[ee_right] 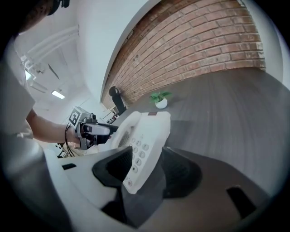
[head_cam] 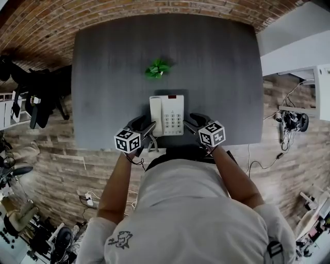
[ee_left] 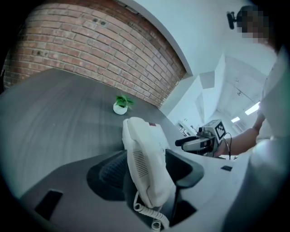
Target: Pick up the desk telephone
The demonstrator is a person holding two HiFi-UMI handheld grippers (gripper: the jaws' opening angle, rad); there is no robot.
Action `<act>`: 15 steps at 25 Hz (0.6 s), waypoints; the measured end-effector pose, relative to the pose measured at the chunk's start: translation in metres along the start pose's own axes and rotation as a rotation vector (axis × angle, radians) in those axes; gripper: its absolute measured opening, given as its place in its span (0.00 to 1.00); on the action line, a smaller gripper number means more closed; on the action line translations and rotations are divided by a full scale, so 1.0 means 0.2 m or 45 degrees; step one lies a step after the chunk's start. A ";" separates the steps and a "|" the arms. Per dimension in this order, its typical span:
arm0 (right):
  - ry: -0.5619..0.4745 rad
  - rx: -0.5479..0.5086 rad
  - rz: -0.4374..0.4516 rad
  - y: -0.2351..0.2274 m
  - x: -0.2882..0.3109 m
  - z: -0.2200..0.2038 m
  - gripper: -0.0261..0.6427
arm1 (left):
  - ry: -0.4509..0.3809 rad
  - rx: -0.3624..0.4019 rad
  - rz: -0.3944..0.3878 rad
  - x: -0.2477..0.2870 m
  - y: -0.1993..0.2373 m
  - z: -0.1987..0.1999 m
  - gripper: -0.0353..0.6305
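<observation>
A white desk telephone [head_cam: 166, 114] lies flat on the dark grey table [head_cam: 221, 67], close to its front edge. My left gripper [head_cam: 146, 126] stands at its handset side. In the left gripper view the jaws of the left gripper [ee_left: 147, 172] are spread with the handset edge of the telephone [ee_left: 144, 154] between them, and its coiled cord [ee_left: 152, 216] hangs low. My right gripper [head_cam: 195, 122] is at the keypad side. In the right gripper view the right gripper [ee_right: 145, 171] straddles the front corner of the telephone [ee_right: 146, 140], with a dark gap beside the right pad.
A small green plant in a white pot [head_cam: 157, 68] stands behind the telephone, mid-table. A brick wall [head_cam: 154, 7] runs along the table's far side. Dark chairs [head_cam: 38, 95] stand on the wooden floor to the left, and cables [head_cam: 268, 162] lie to the right.
</observation>
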State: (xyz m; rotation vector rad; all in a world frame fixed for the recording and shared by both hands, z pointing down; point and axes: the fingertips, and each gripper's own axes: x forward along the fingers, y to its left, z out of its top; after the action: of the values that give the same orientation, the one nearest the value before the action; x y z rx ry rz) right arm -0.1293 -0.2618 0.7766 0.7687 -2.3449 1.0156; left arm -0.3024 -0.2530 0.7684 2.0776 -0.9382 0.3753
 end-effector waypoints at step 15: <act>0.091 0.207 0.102 -0.08 0.15 -0.17 0.26 | 0.040 -0.268 -0.219 0.12 0.03 -0.11 0.57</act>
State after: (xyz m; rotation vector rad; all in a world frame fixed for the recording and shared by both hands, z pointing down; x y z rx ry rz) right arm -0.1349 -0.2540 0.8234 0.6904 -2.2690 1.2597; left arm -0.2894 -0.2509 0.7996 1.9362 -0.7402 0.2088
